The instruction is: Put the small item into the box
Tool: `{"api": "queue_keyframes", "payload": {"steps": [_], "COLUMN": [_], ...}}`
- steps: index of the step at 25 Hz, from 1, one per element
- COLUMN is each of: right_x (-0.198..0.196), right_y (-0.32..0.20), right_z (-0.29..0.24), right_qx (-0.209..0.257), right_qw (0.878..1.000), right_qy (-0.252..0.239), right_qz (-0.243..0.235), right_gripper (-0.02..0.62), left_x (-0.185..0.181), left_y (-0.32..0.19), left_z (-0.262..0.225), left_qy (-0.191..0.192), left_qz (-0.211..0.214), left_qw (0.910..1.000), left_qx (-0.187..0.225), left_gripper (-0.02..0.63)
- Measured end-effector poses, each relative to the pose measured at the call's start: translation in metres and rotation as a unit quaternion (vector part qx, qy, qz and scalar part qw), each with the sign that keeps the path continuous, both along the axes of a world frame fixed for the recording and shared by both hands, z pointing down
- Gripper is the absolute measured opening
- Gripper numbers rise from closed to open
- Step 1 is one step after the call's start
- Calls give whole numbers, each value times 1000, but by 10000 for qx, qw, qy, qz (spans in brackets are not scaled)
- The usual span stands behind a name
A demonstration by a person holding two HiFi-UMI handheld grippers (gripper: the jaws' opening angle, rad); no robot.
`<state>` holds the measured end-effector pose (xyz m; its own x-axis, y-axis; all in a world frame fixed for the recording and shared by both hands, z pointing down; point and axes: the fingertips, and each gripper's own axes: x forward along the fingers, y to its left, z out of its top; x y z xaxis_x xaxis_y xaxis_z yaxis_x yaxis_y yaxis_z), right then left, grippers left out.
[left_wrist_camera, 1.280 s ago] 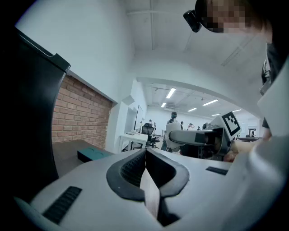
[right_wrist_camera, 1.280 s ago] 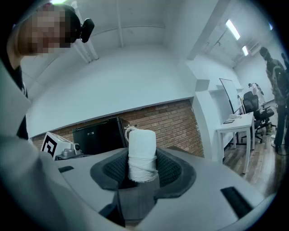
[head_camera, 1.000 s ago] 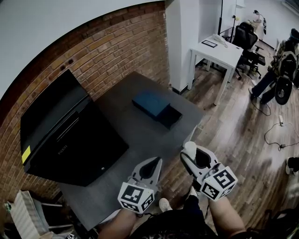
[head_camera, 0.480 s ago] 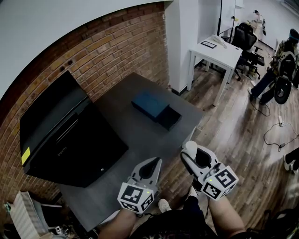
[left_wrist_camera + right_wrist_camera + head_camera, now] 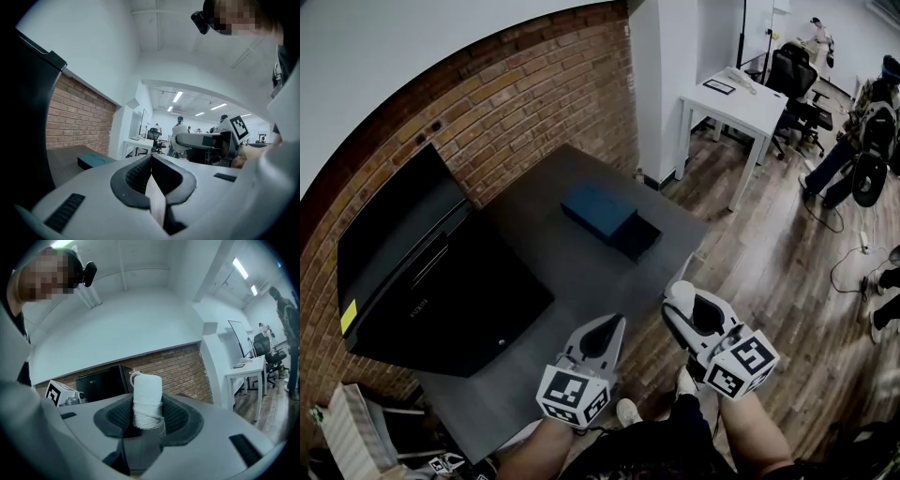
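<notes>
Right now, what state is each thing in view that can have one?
White cloth roll tied with thread: clamped in the right tongs, not yet in the box.
Right tongs: shut on that roll.
Left tongs: shut, empty.
Teal flat box: open, dark inner tray slid out.
Large black cabinet: front looks closed.

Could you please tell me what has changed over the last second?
Nothing in the task: the right tongs keep the white roll clamped, the left tongs stay shut and empty, the box sits untouched. Only a passer-by's feet shifted at the right edge.
</notes>
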<state>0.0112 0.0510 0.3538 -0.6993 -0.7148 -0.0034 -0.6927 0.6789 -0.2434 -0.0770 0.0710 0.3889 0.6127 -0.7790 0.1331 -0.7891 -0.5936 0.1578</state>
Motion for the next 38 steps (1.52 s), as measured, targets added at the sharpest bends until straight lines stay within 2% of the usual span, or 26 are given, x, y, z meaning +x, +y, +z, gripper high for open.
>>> {"api": "queue_keyframes", "payload": {"steps": [27, 38], "right_x": [48, 57], "right_y": [-61, -93], "right_z": [6, 7], "right_qx": [-221, -204], "right_qw": [9966, 9922], "right_qy": [55, 59], "right_qz": [-794, -1228], "right_gripper": [192, 192], "left_x": [55, 68], "left_y": [-46, -73], "left_z": [4, 5], "left_qy": [14, 40], "left_qz": [-705, -1162], "left_qw": [9974, 9932], "left_qx": [-113, -87], "left_gripper": [34, 34]}}
